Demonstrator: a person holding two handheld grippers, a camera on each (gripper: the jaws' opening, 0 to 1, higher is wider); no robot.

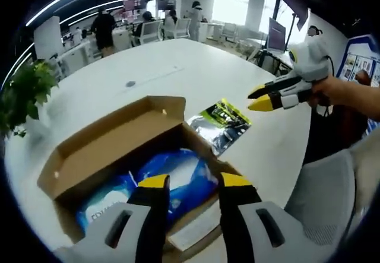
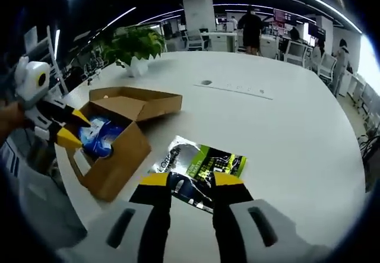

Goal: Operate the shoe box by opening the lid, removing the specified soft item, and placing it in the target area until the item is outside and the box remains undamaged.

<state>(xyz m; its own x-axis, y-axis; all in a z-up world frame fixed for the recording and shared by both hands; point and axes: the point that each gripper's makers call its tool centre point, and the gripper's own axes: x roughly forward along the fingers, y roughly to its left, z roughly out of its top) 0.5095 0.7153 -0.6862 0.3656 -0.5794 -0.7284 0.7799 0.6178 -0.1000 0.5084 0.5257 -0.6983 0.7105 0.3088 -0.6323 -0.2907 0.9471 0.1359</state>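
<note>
Jaws of the left gripper stand parted, nothing between them, poised above the open end of the shoe box. Jaws of the right gripper are likewise spread and empty, held over the near edge of a silver and green pouch.

Shoe box: brown cardboard, resting on the white table, lid folded back and lying open. Inside lies a blue and white soft pack, just beneath the left gripper's tips; it may be two packs side by side, but the left gripper view does not settle this.

Pouch: flat on the table just beside the box, outside it, apart from the cardboard wall.

In the left gripper view the right gripper enters from the right, held by a hand, its yellow tips pointing toward the pouch. In the right gripper view the left gripper sits at the box's far end.

Surroundings: a potted plant stands near the table's far edge. Beyond it, an office with desks, chairs and several standing people.
</note>
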